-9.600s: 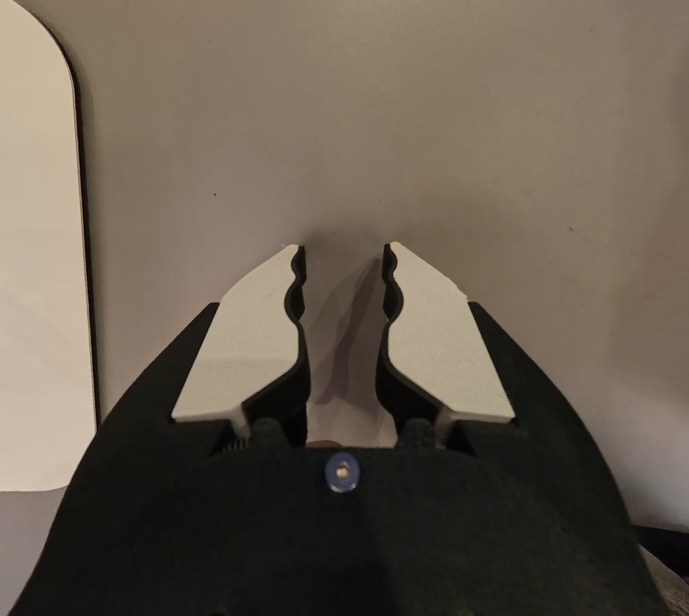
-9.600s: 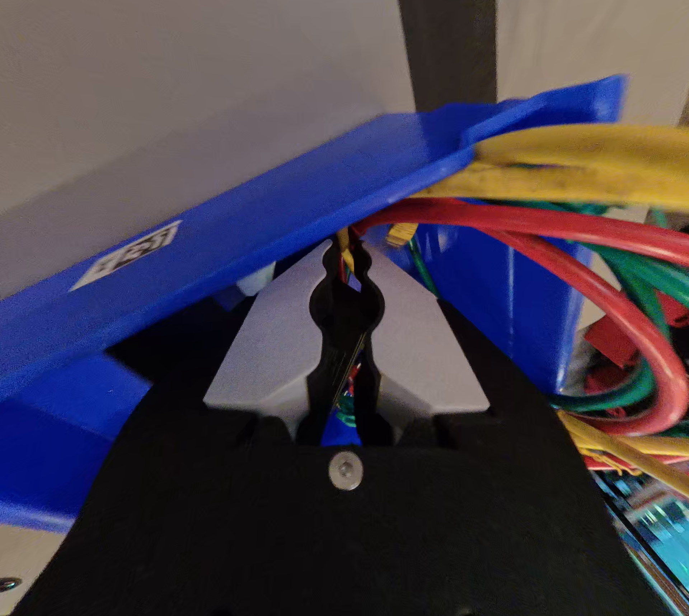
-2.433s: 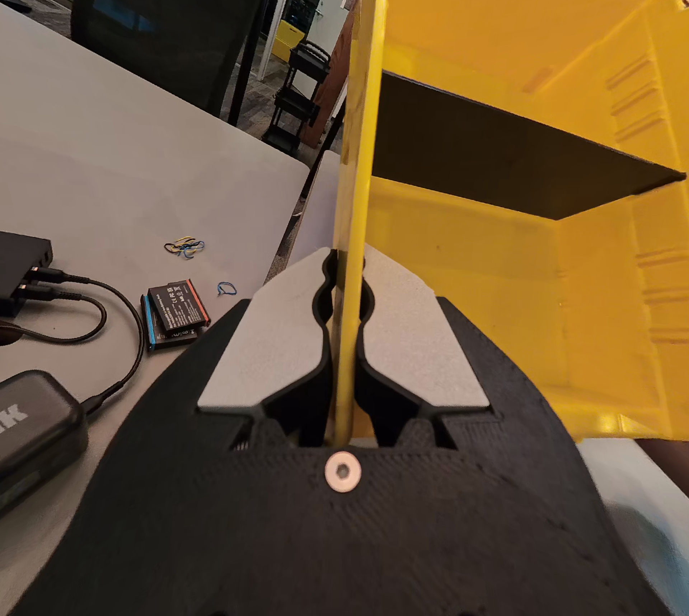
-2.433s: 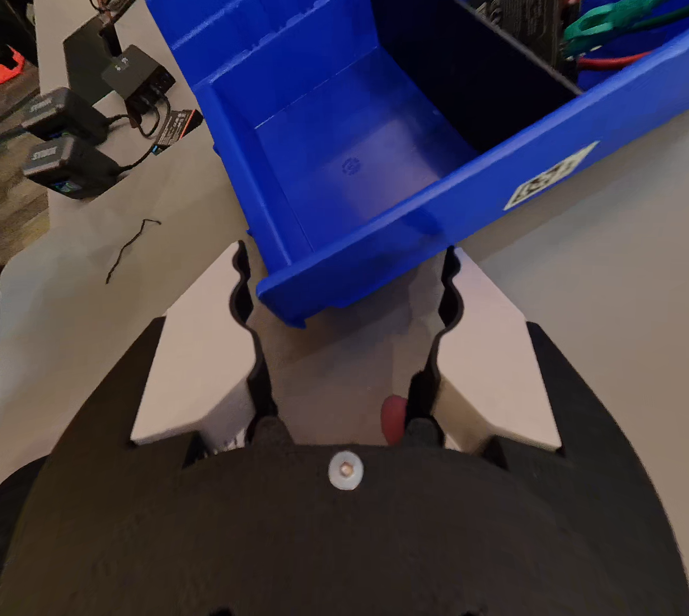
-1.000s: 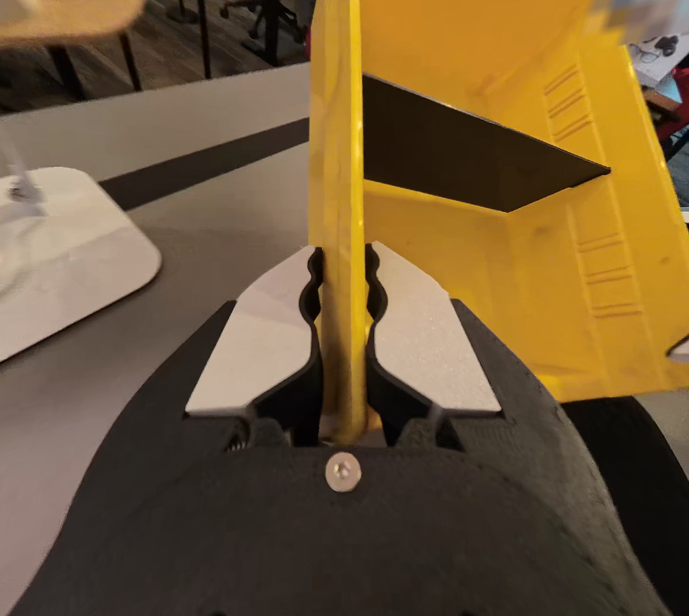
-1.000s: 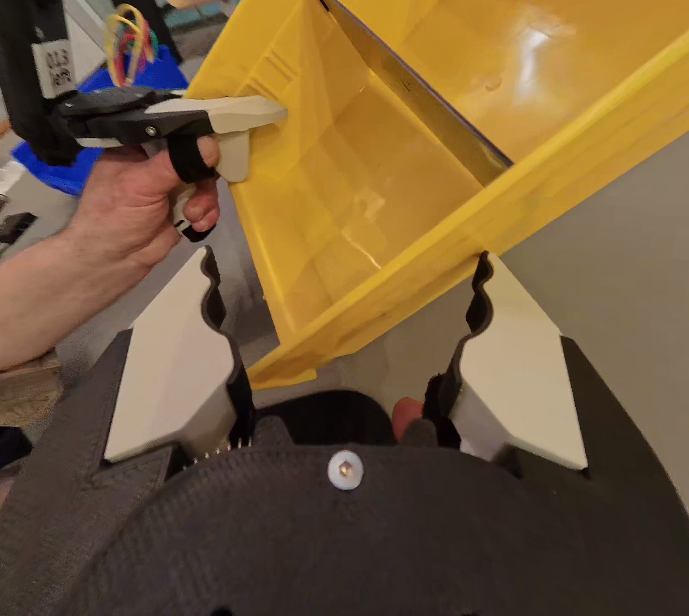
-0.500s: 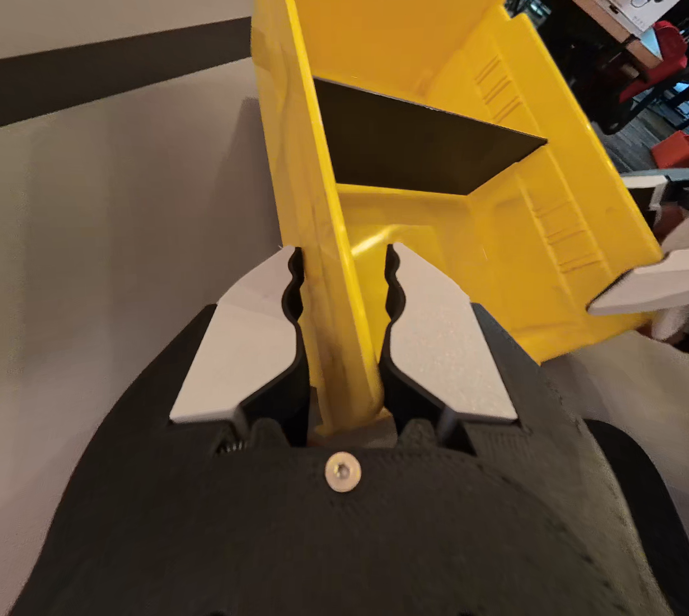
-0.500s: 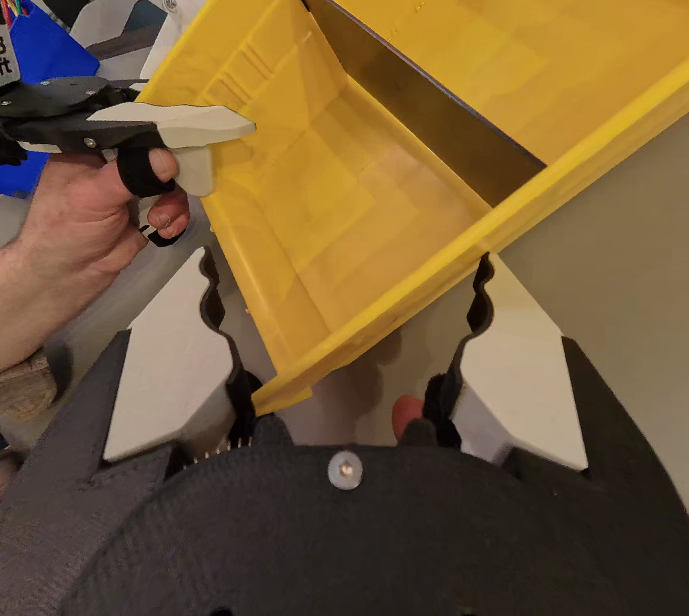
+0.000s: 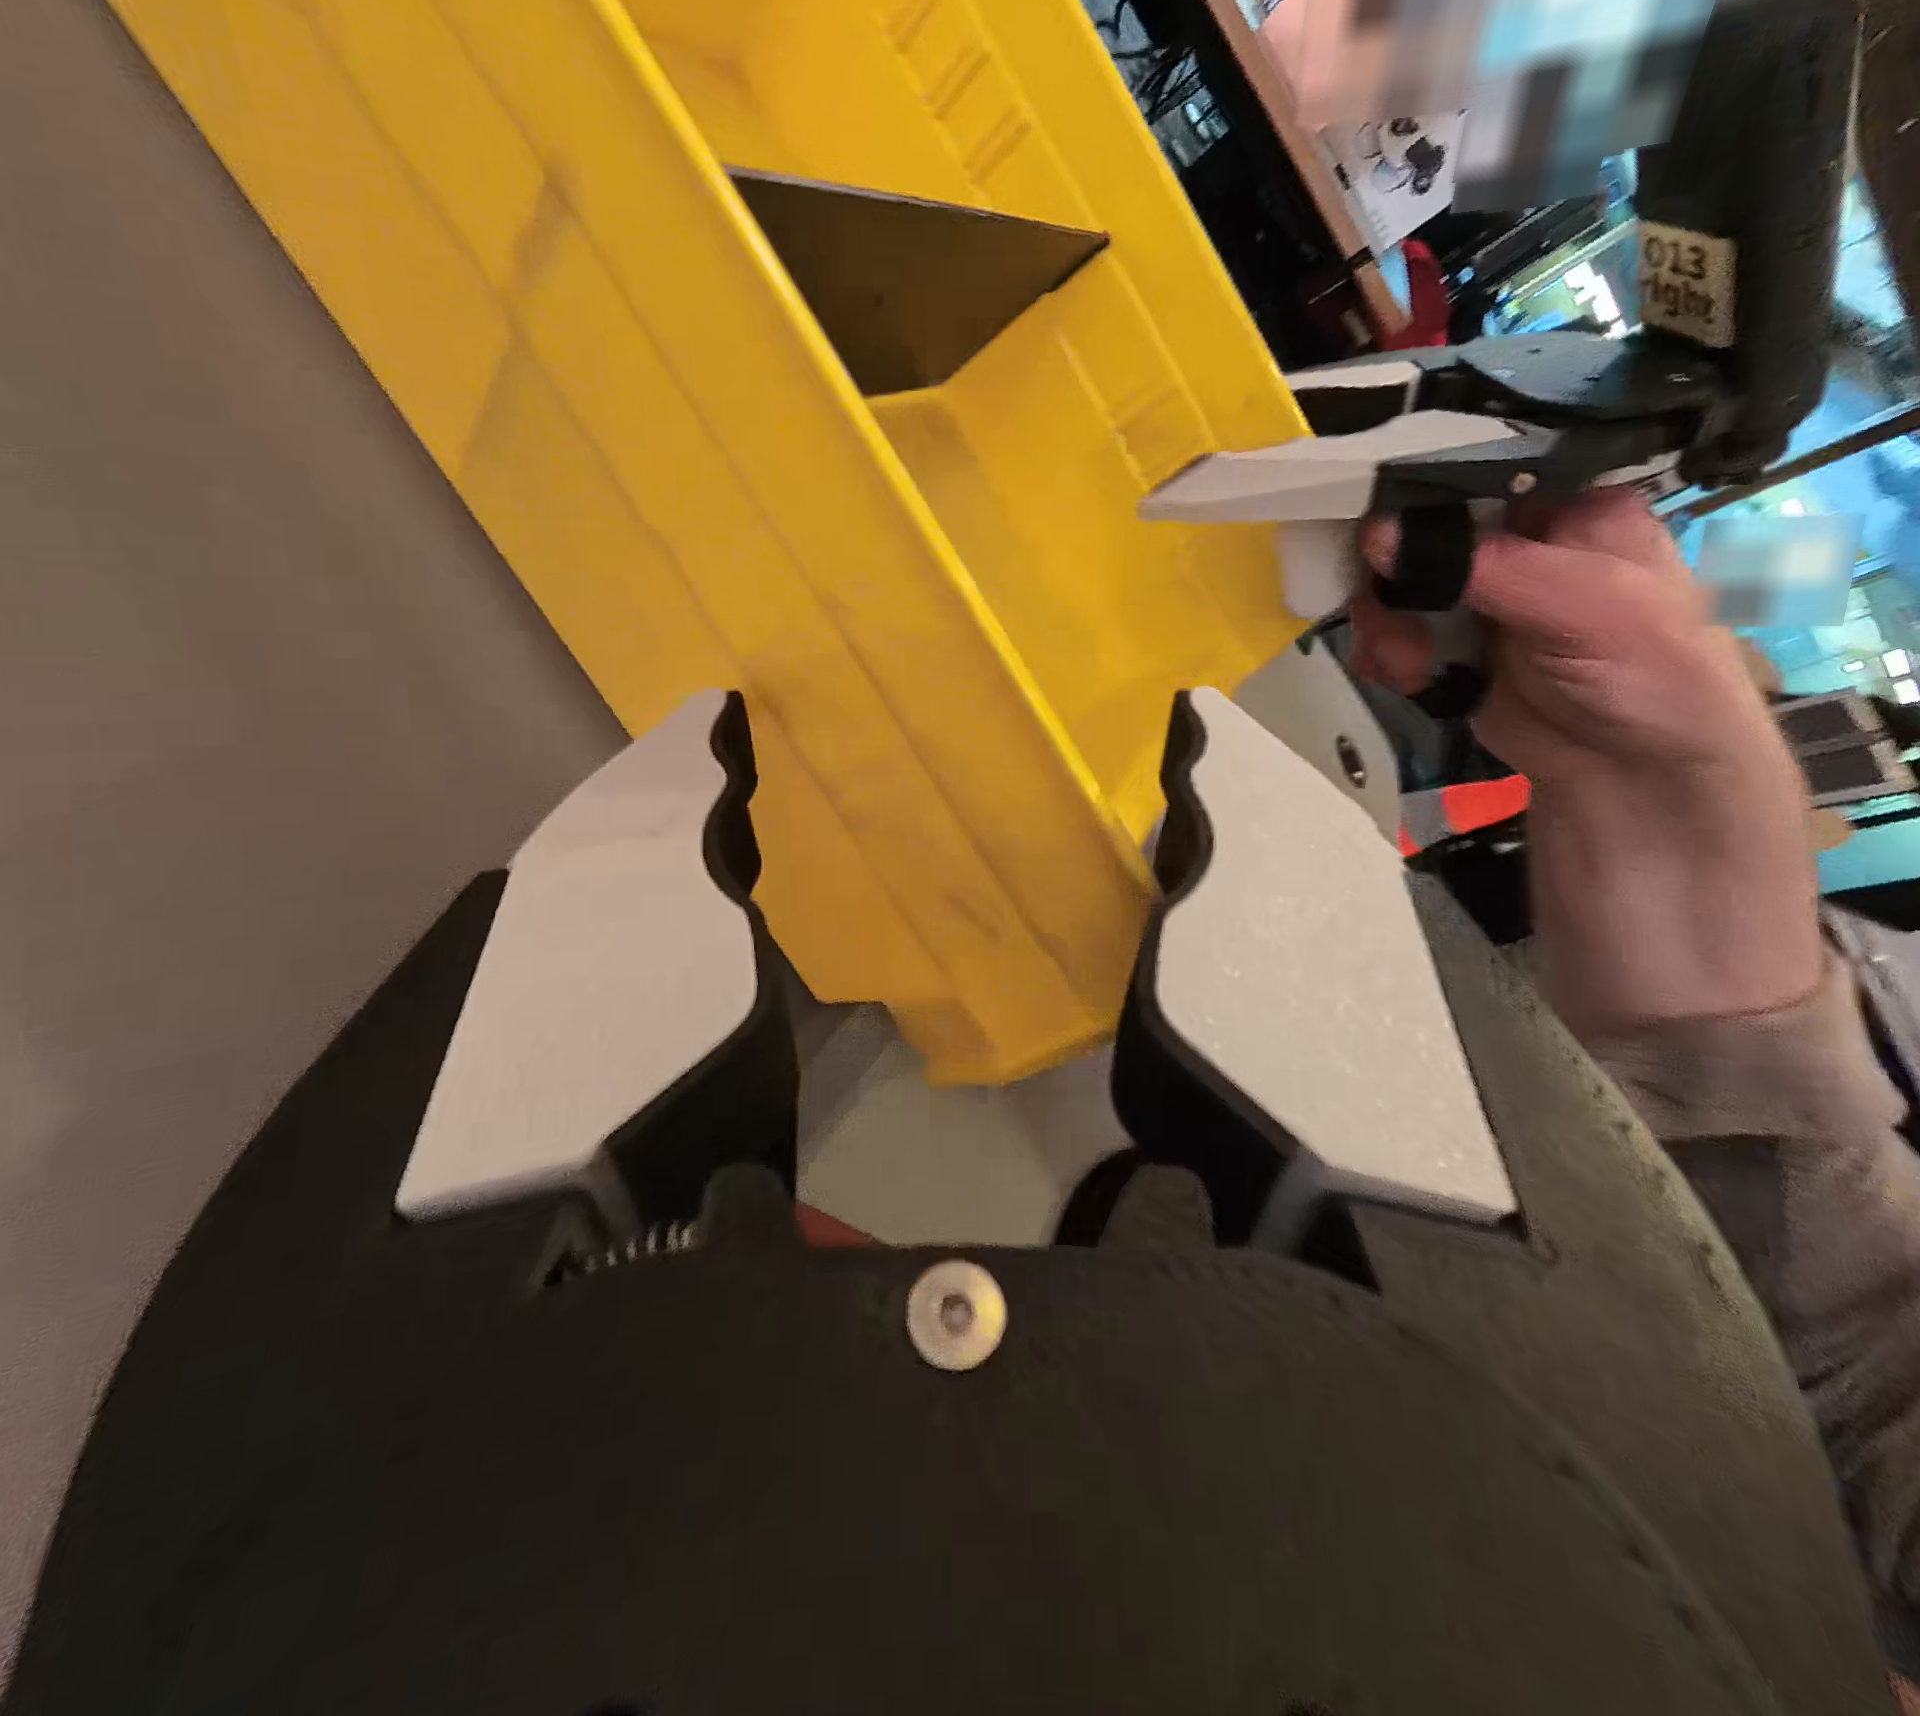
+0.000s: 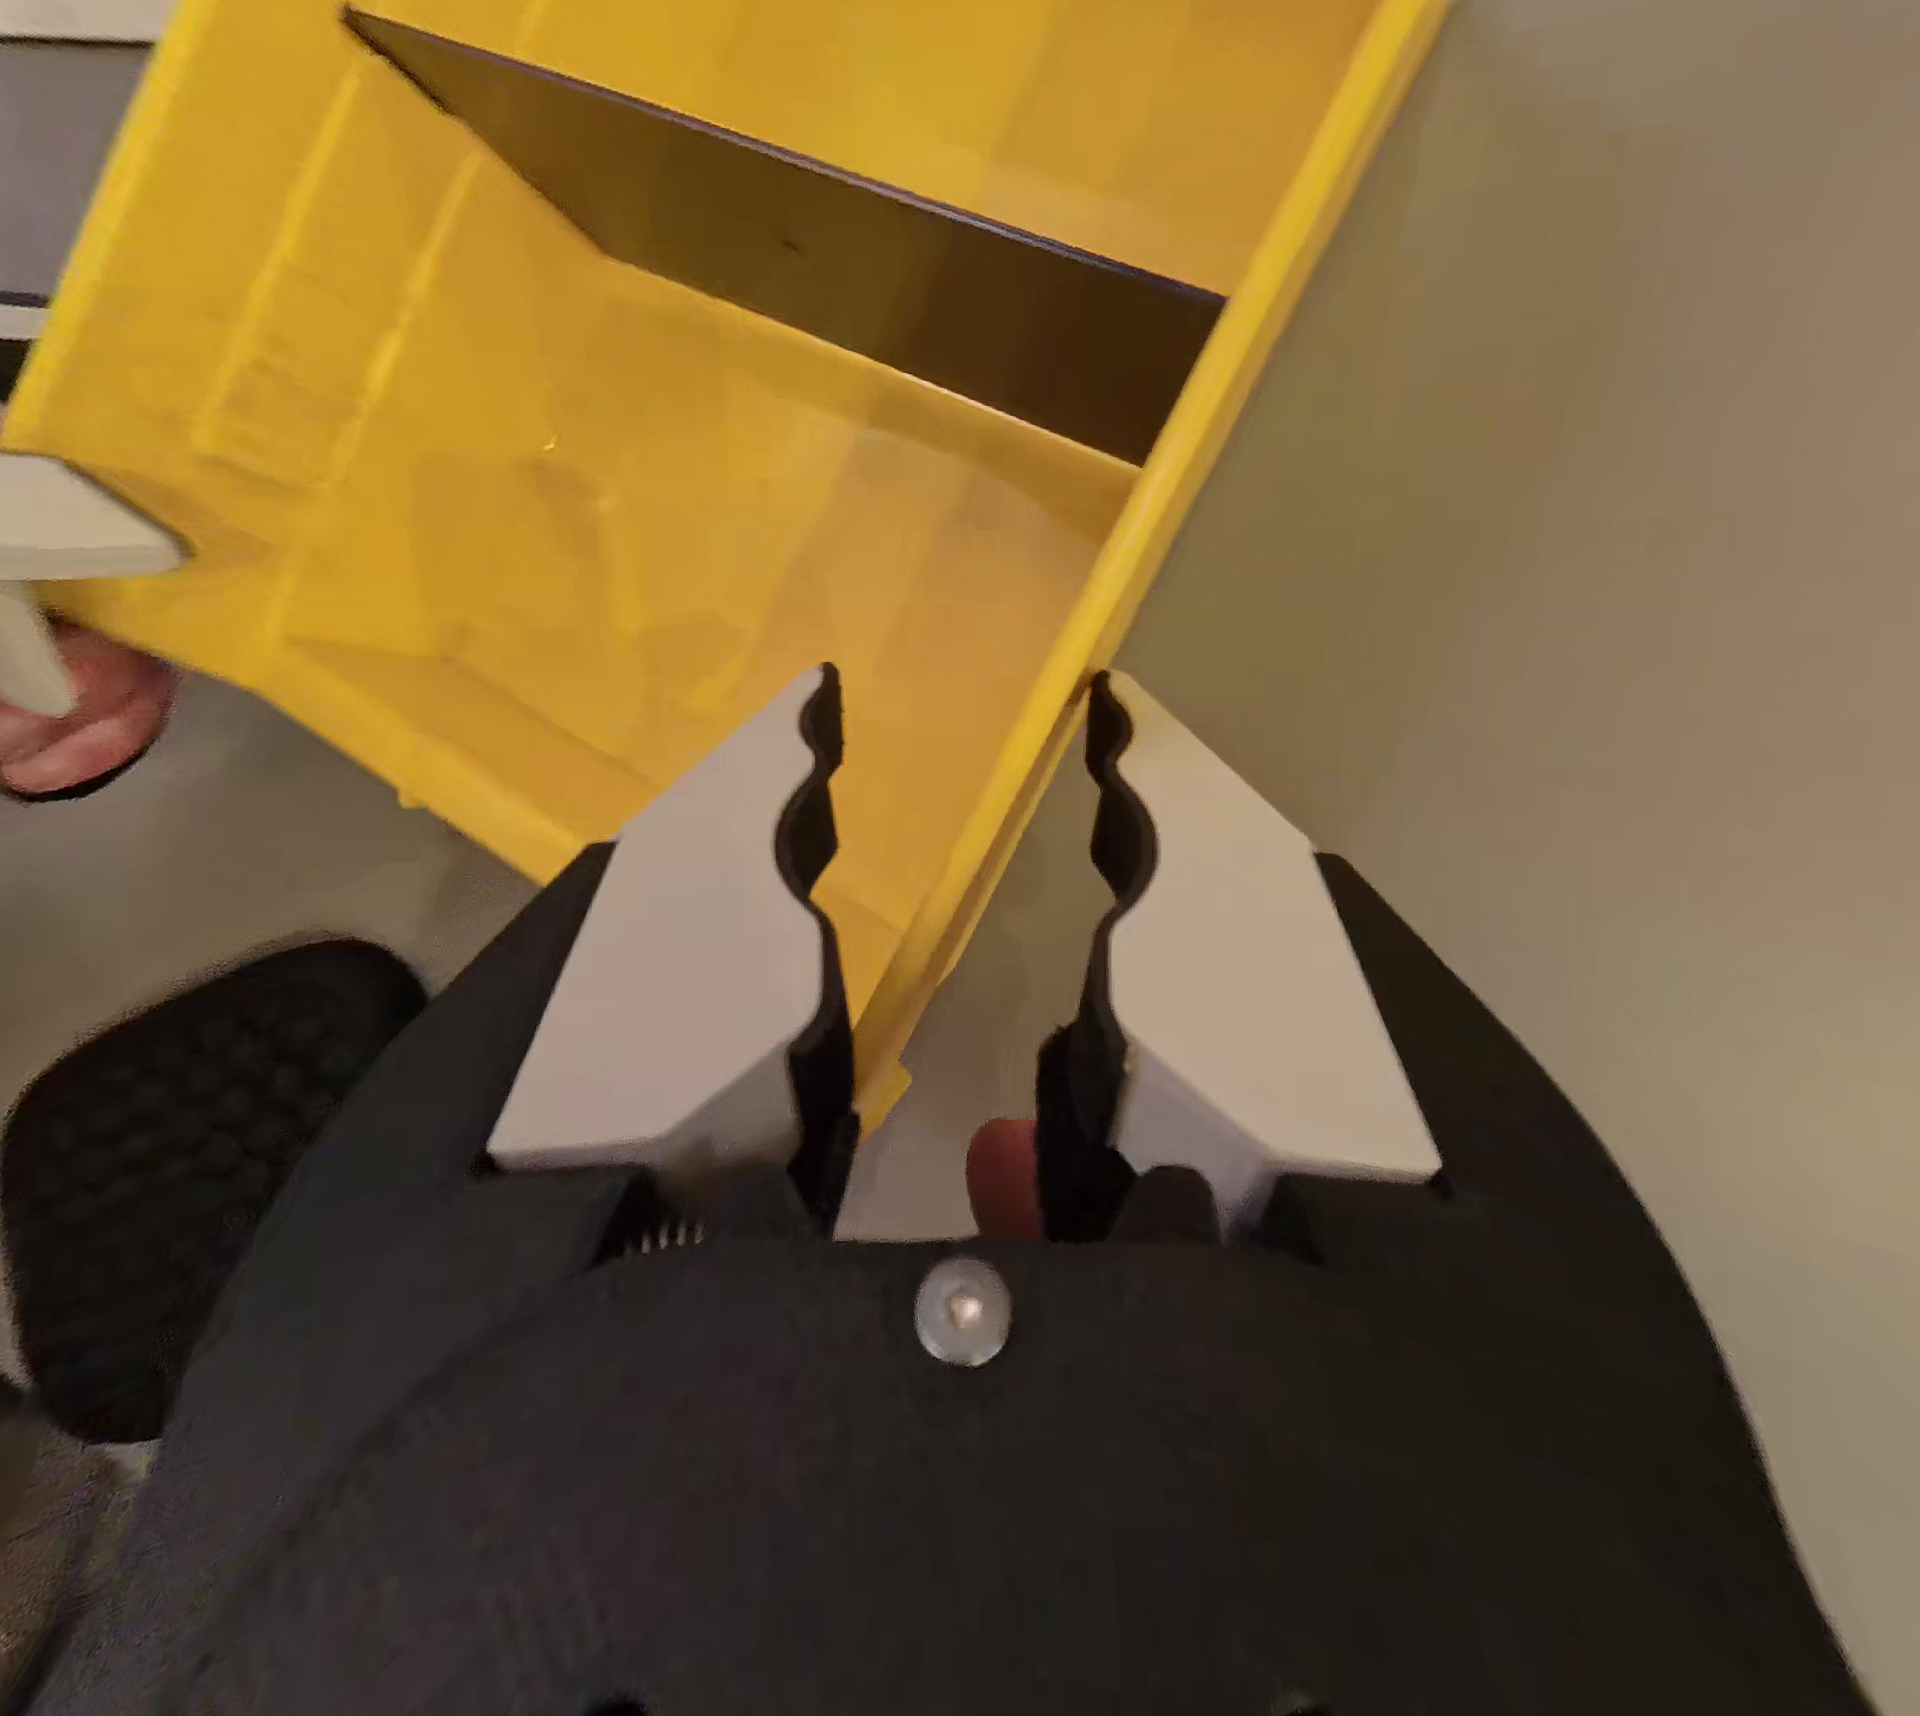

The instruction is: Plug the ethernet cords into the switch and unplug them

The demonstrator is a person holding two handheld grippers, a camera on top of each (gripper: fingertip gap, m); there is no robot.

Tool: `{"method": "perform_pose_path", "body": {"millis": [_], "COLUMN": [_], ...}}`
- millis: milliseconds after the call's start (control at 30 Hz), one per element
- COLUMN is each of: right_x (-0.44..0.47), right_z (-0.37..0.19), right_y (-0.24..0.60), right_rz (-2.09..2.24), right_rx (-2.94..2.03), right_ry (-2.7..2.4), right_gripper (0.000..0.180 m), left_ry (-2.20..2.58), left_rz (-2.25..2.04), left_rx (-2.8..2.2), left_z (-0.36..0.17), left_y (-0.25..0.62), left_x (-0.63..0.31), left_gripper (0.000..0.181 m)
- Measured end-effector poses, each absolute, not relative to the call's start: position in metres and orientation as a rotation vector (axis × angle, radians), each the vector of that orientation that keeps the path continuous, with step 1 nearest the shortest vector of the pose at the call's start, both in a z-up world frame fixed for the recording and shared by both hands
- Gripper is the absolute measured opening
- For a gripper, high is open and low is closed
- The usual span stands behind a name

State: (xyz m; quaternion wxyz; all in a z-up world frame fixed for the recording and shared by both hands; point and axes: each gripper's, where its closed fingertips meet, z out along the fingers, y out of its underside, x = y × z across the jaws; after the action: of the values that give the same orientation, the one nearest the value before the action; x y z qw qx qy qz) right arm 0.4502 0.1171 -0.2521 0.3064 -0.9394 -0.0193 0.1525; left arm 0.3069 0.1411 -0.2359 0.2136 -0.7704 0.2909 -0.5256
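Apparently both grippers straddle the glossy yellow bin's (image 9: 727, 378) ribbed walls.

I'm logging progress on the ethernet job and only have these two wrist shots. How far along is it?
No plugging looks done: neither view shows a switch or cords. In hand is an empty yellow bin with a black divider on the grey table; the left gripper and right gripper are open around its walls. All plugging and unplugging remains.
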Motion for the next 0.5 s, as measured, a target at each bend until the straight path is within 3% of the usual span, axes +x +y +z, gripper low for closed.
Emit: {"method": "perform_pose_path", "body": {"millis": [33,300,500], "right_x": [0.459,0.530,0.570], "right_z": [-0.252,-0.257,-0.262], "right_y": [0.119,0.141,0.159], "right_rz": [0.357,-0.024,-0.085], "right_rx": [-2.500,-2.578,-2.573], "right_ry": [-0.058,-0.113,-0.096], "right_gripper": [0.039,0.006,0.004], "left_ry": [0.788,0.702,0.682], "left_rz": [-1.486,-1.583,-1.590], "left_rx": [-2.143,-2.139,-2.128], "left_z": [-0.236,-0.234,-0.233], "left_y": [0.138,0.132,0.146], "left_x": [0.311,0.358,0.394], "left_gripper": [0.075,0.076,0.076]}}
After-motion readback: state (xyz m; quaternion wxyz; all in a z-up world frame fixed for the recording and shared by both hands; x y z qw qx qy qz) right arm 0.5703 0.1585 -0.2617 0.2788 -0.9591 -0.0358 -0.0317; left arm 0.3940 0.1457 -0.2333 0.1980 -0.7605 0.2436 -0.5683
